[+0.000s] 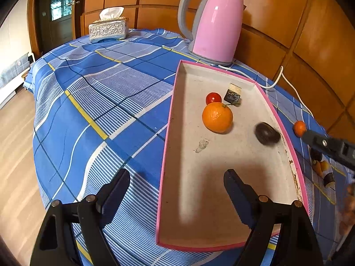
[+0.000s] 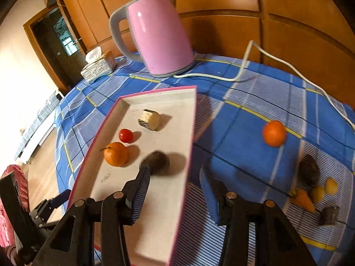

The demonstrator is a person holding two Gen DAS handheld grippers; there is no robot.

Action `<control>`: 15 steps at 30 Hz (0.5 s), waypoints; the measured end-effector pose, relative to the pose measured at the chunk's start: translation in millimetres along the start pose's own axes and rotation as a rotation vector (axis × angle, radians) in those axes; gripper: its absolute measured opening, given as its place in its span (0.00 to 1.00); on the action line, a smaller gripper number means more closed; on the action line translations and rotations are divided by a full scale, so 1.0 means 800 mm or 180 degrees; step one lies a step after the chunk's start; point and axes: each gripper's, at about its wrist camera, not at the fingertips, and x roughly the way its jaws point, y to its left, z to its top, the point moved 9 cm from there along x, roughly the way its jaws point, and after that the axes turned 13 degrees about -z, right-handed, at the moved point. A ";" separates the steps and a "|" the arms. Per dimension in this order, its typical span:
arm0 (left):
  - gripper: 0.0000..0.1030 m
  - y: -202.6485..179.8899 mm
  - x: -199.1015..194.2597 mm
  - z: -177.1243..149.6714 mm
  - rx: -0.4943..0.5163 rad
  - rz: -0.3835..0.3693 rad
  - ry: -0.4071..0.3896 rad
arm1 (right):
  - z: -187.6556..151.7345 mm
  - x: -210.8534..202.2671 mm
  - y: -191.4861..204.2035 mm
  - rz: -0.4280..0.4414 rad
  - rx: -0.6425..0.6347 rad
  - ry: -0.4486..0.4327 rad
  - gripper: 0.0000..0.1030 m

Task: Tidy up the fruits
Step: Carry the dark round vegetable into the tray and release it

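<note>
Left wrist: blue plaid tablecloth point(image 1: 93, 93), wood-panelled wall point(image 1: 277, 11).

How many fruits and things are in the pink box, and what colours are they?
Orange: 1, the tangerine
Red: 1, the small tomato
Dark brown: 1, the round blurry fruit
Pale with dark skin: 1, the cut piece
Total: 4

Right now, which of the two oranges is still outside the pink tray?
The stemless orange lying alone on the blue checked cloth, right of the pink tray. The other orange, with a stem, sits inside the tray beside the small red fruit.
</note>
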 end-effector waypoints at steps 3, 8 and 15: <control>0.84 0.000 0.000 0.000 -0.0004 -0.0001 0.0005 | -0.010 -0.009 -0.021 -0.0113 0.0070 -0.0025 0.46; 0.84 -0.004 -0.001 0.000 0.0020 -0.0007 0.0009 | -0.034 -0.024 -0.066 -0.0356 0.0209 -0.0025 0.46; 0.84 -0.008 -0.003 0.000 0.0043 -0.0017 0.0006 | -0.076 -0.043 -0.127 -0.0645 0.0424 0.0044 0.46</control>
